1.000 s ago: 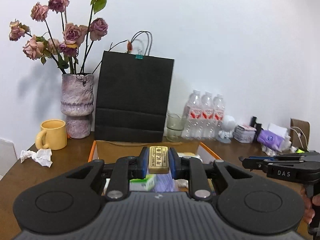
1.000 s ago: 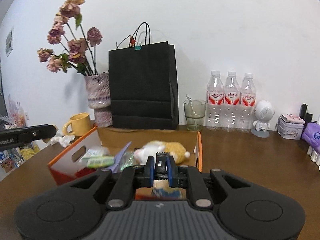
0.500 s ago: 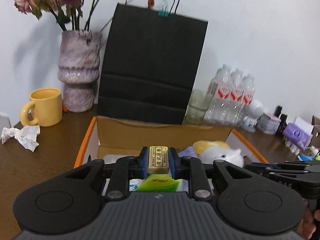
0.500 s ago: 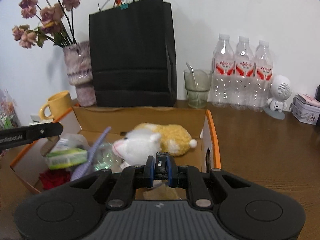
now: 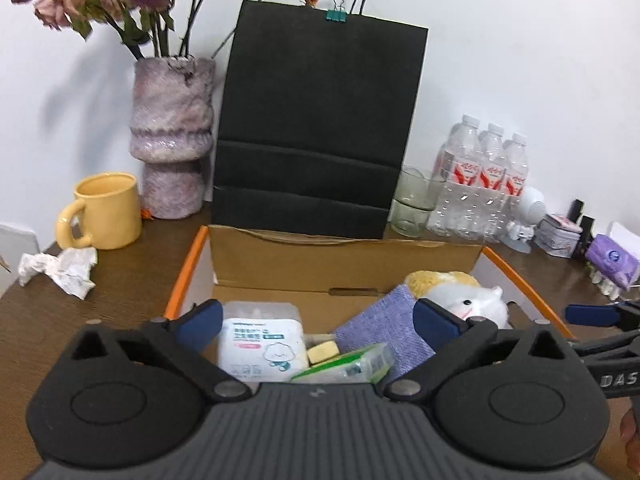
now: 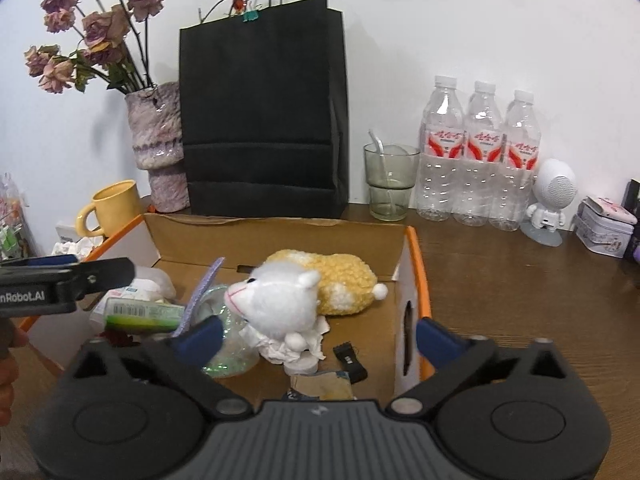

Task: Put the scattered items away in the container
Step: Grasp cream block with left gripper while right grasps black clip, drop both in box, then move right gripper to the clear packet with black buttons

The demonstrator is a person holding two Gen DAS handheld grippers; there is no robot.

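cardboard box [image 5: 344, 268] with orange edges sits on the brown table [image 6: 520, 280] in front of the black paper bag [image 5: 320, 120], and it already holds most of the clutter: a plush toy [image 6: 288, 300], a wipes pack [image 5: 260, 344], a purple cloth [image 5: 392, 332], a green packet [image 5: 352, 364], a small yellow block [image 5: 322, 352], and, in the right wrist view, a little black clip-like piece [image 6: 350, 360] on the box floor. both tongs hang over the box with jaws opening wide; the left gripper [image 5: 316, 320] has nothing pressed between its pads, and the right gripper [image 6: 316, 332] is likewise empty, the black piece lying loose below it. judging by this, two more items have just gone in. what looks left outside is the crumpled tissue [image 5: 60, 268] beside the yellow mug [image 5: 106, 210]; the bottles, glass and vase seem to belong where they stand, though i cannot be sure.
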